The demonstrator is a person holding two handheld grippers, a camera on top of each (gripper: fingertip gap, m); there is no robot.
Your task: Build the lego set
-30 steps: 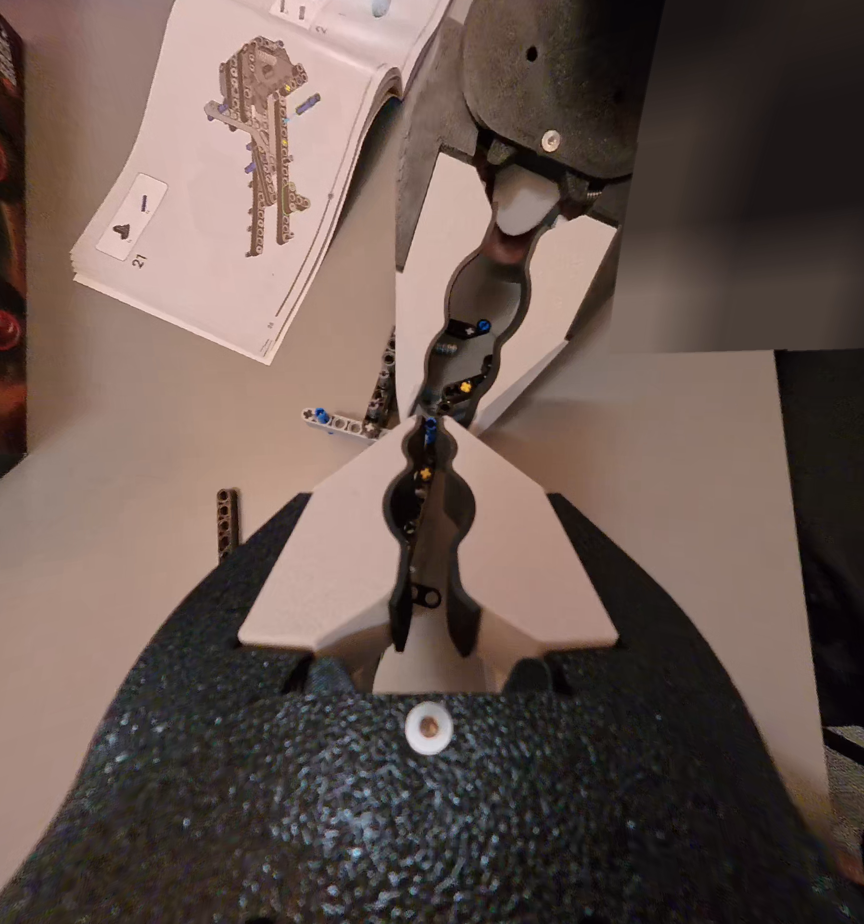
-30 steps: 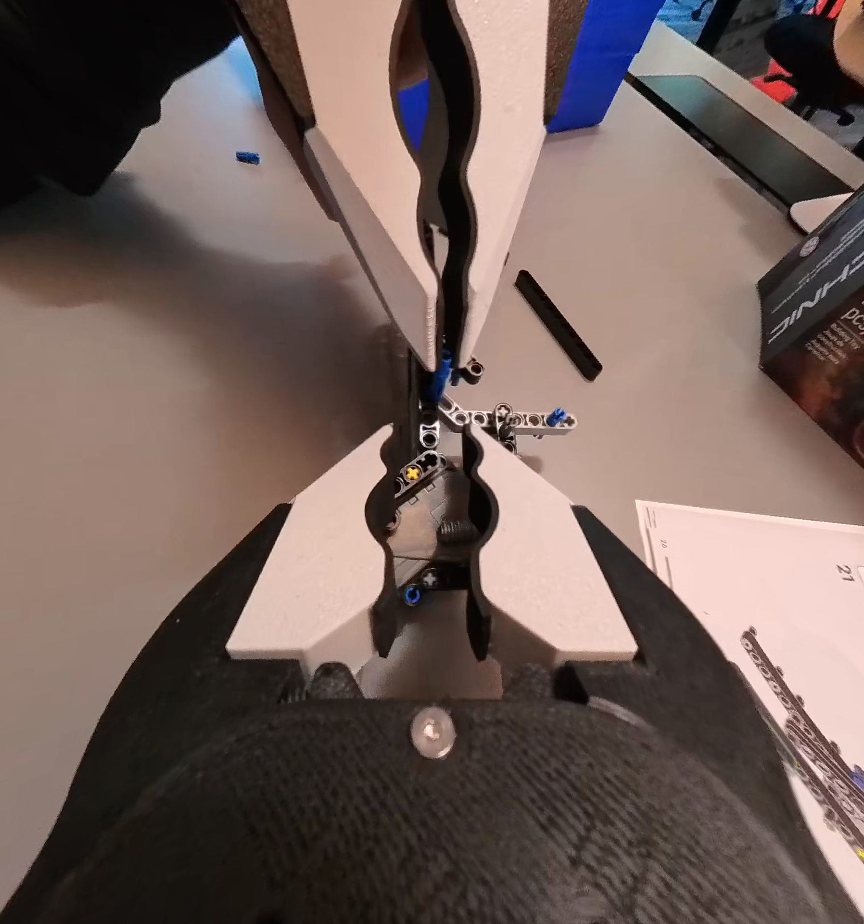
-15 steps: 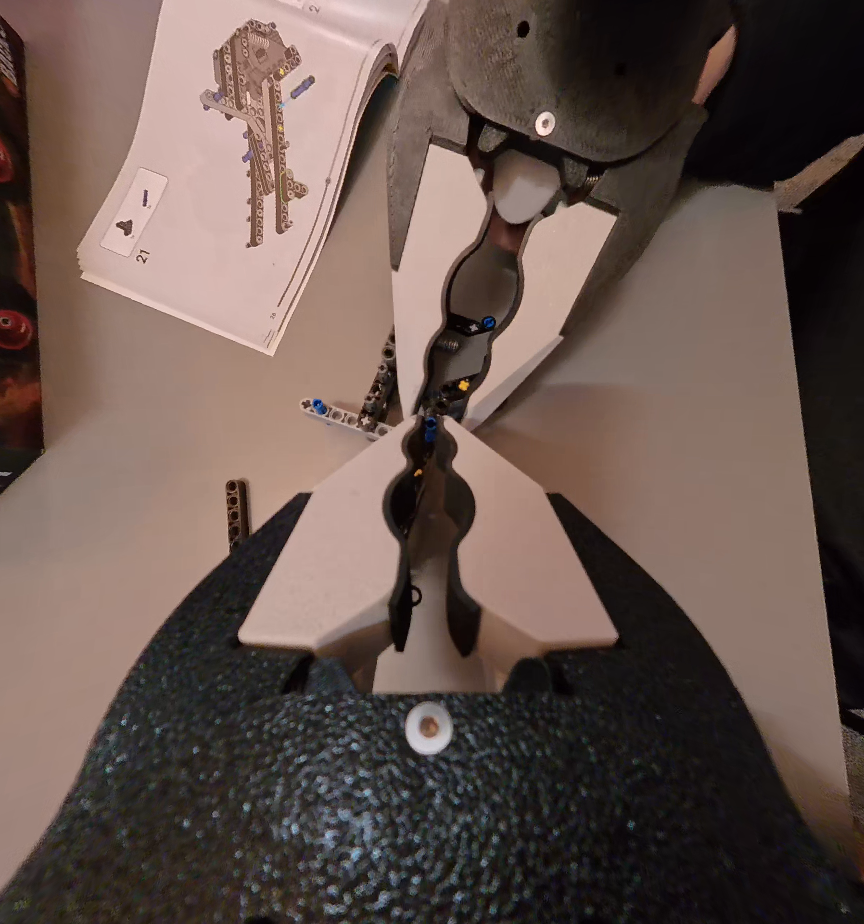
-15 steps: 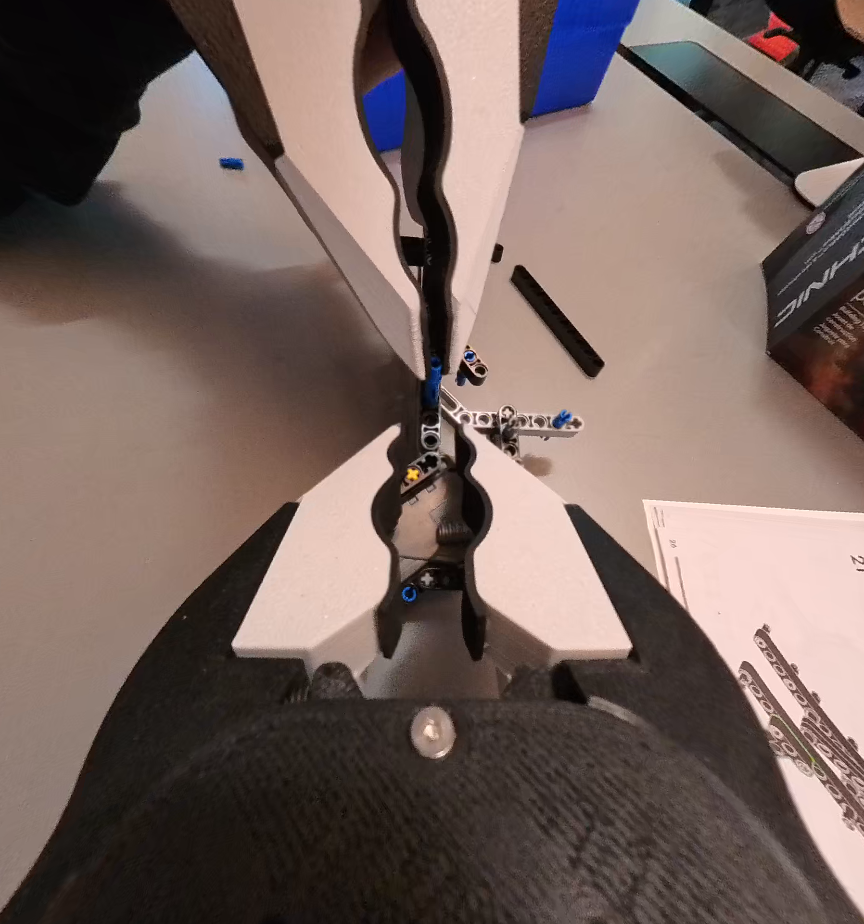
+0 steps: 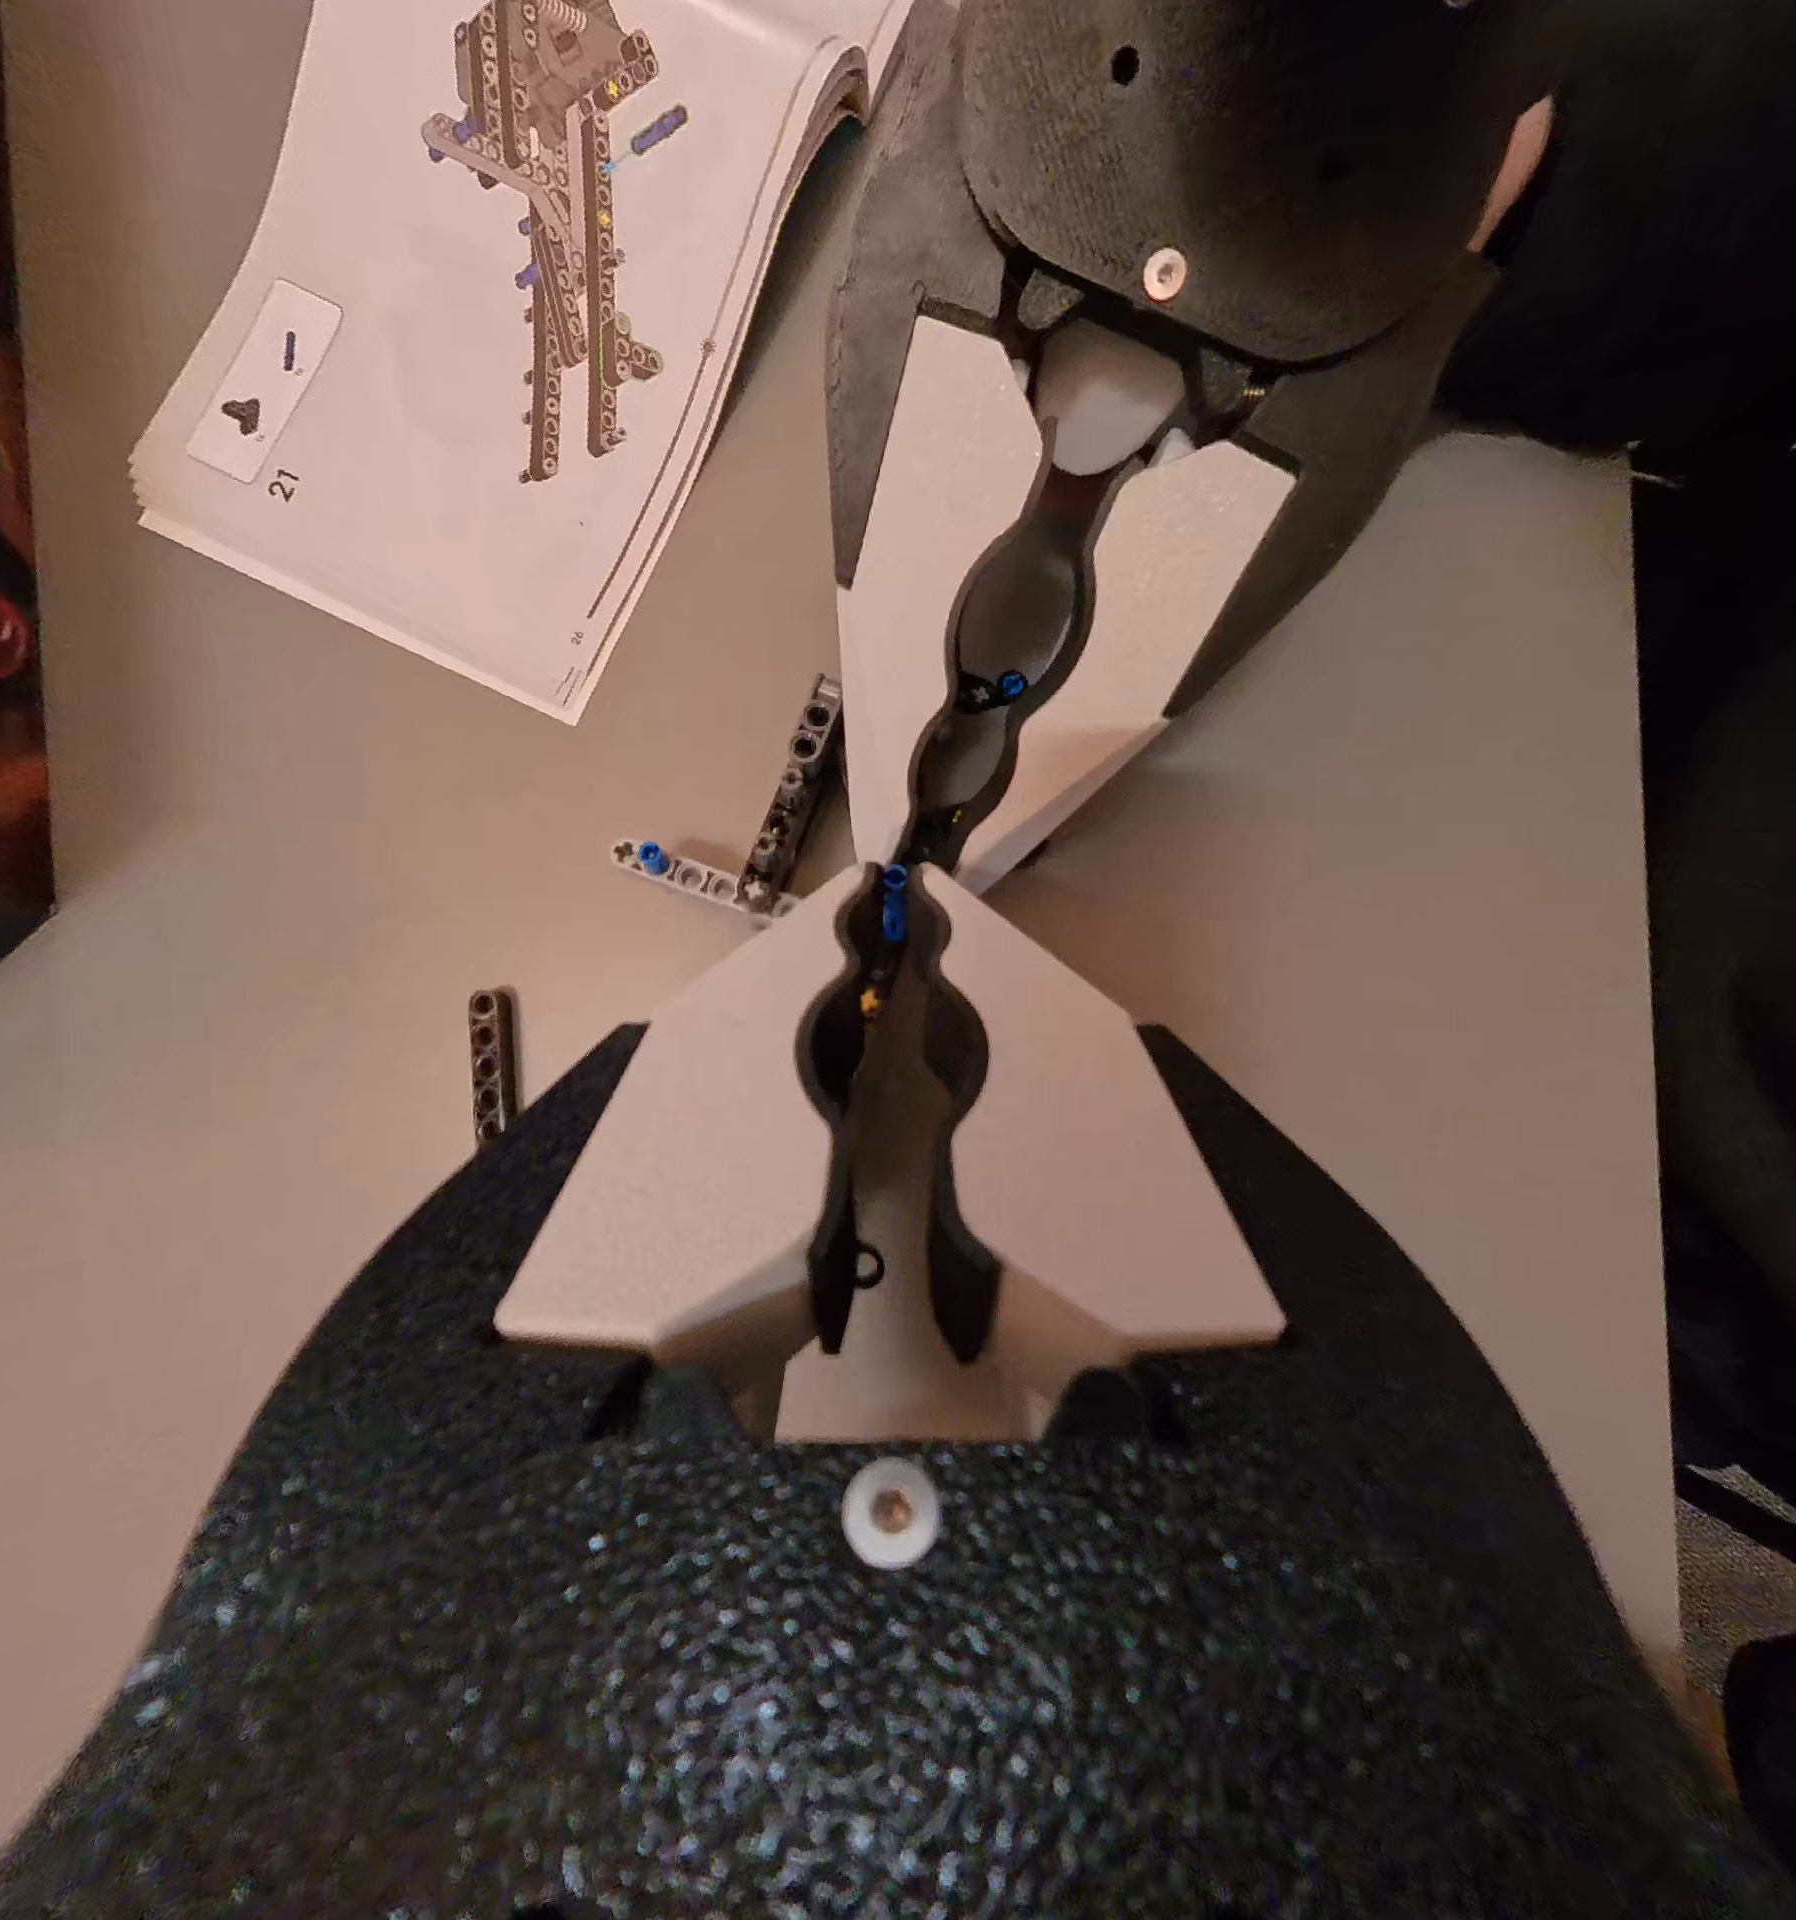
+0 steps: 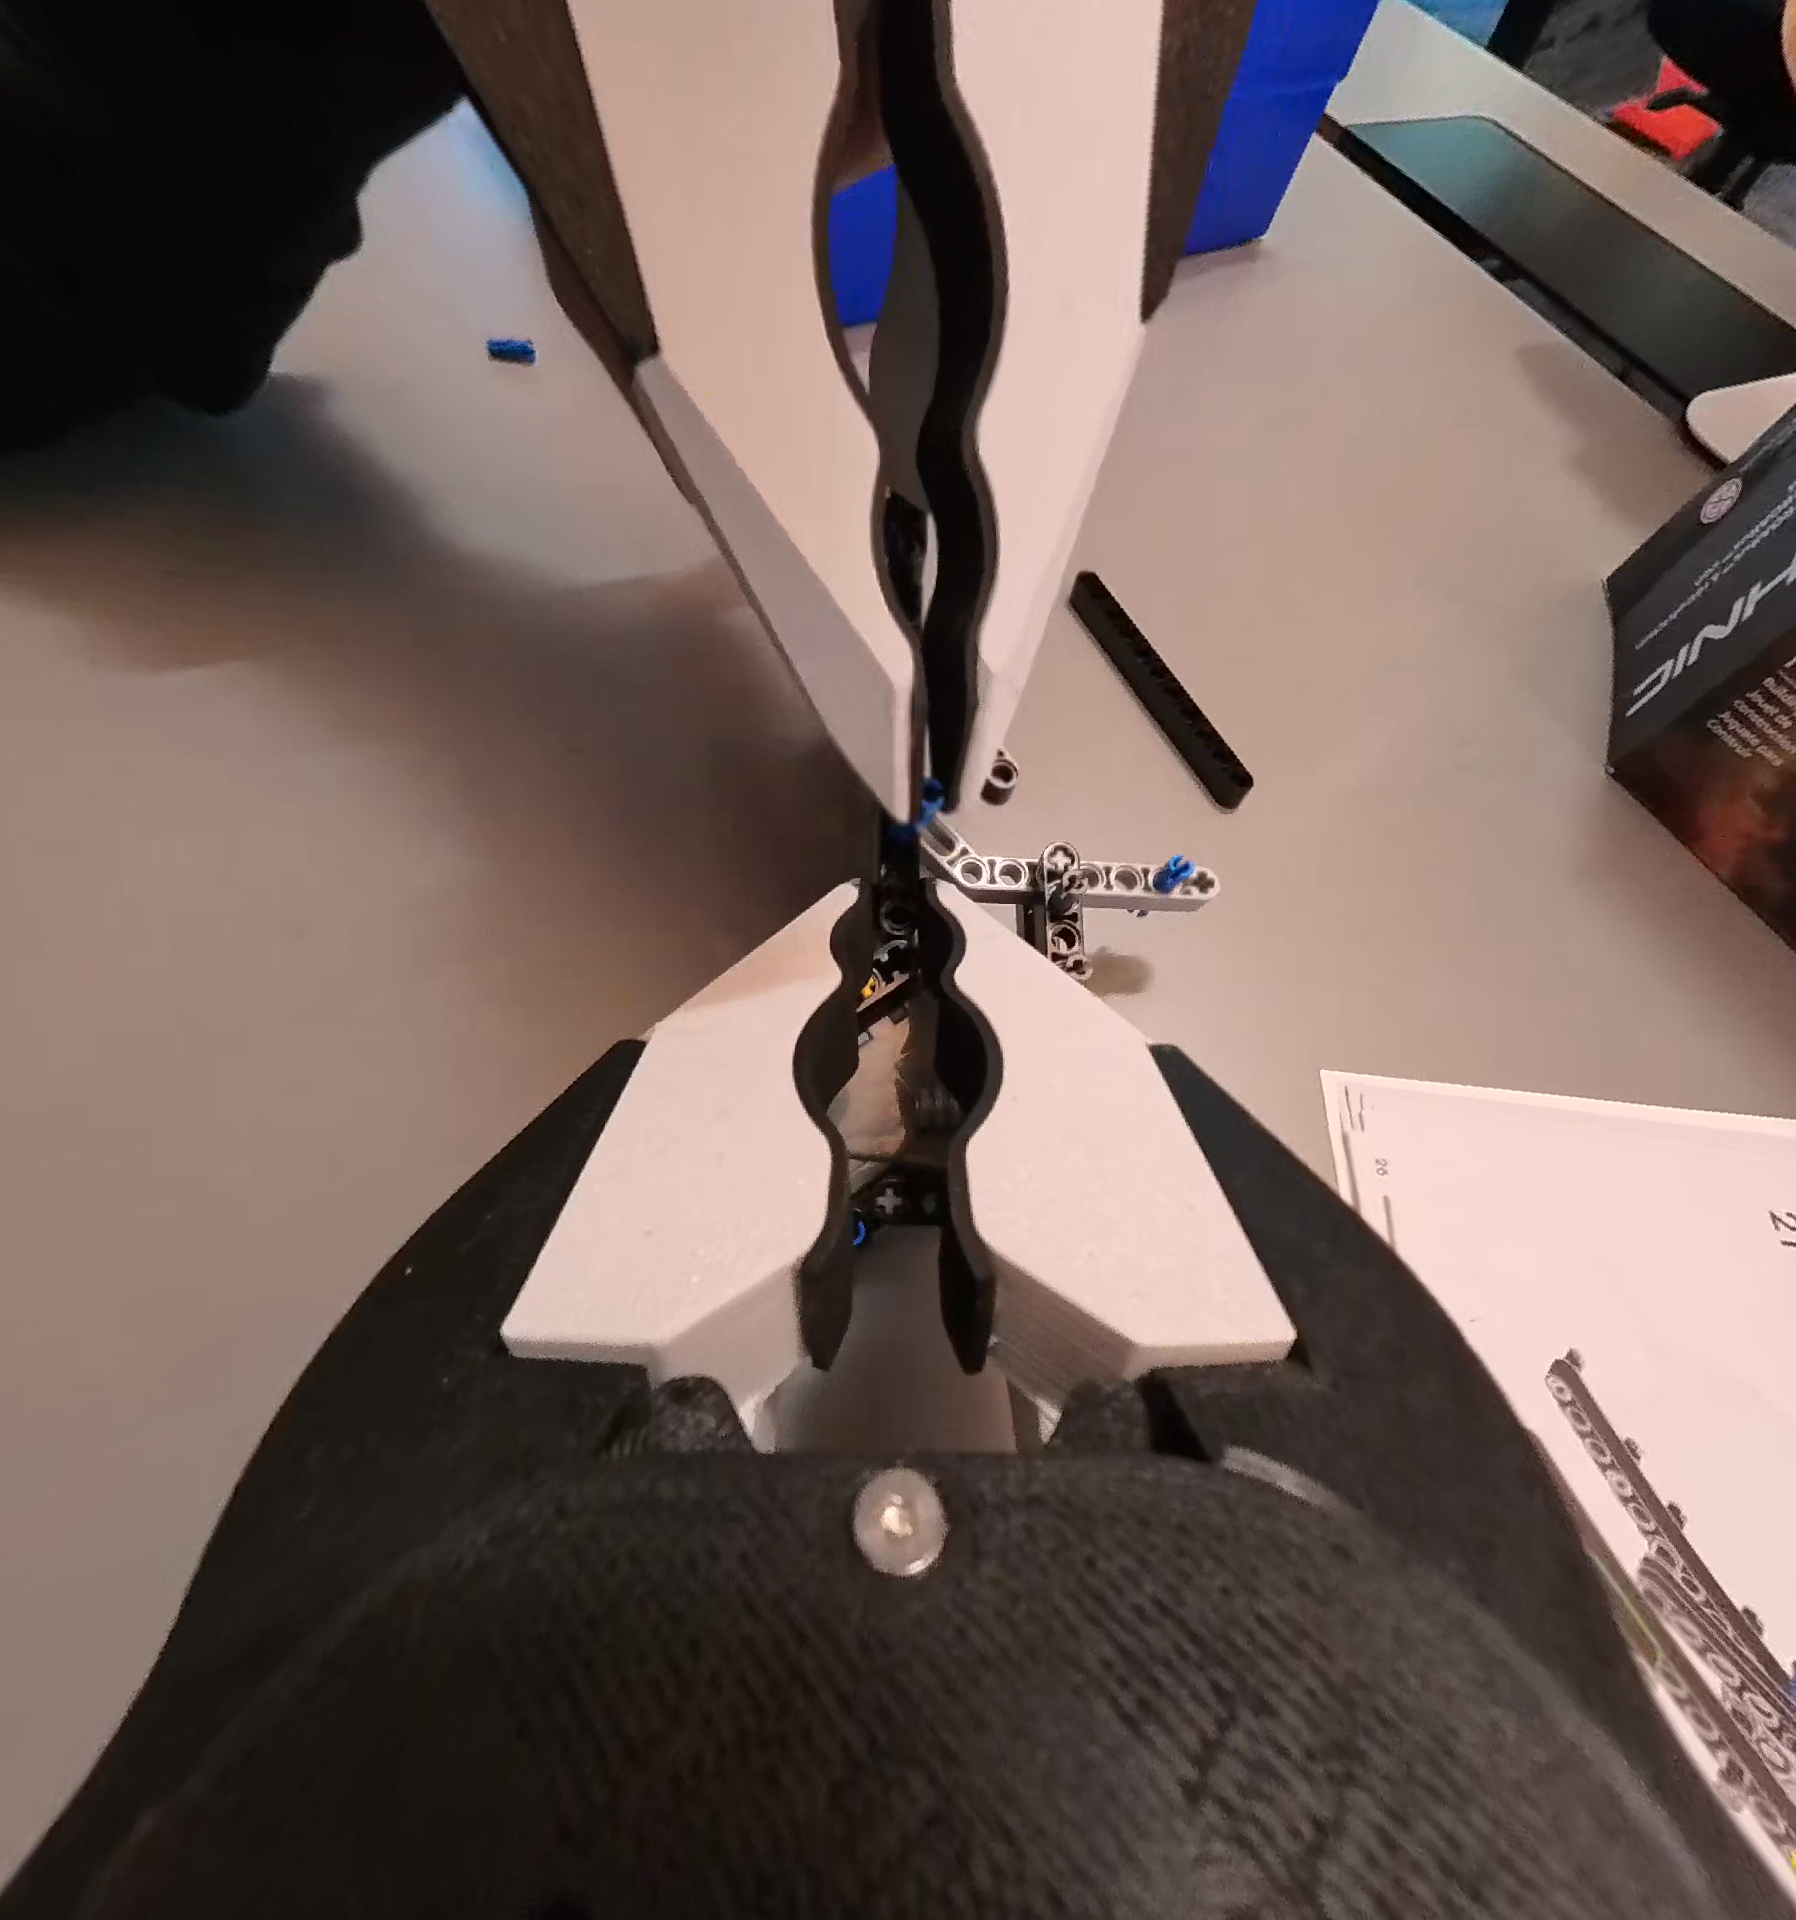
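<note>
left gripper (image 5: 894, 883), clamped on a blue pin (image 5: 894, 902) lengthwise along its fingers, met tip-to-tip the right gripper (image 6: 899, 894), clamped on the dark assembly (image 6: 894, 935) straight ahead over the table (image 6: 354, 935).

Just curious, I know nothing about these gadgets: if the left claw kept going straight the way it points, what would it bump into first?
Almost at once, the dark lego assembly held in the right claw; the left claw already pinches a blue pin tip to tip against it.
</note>
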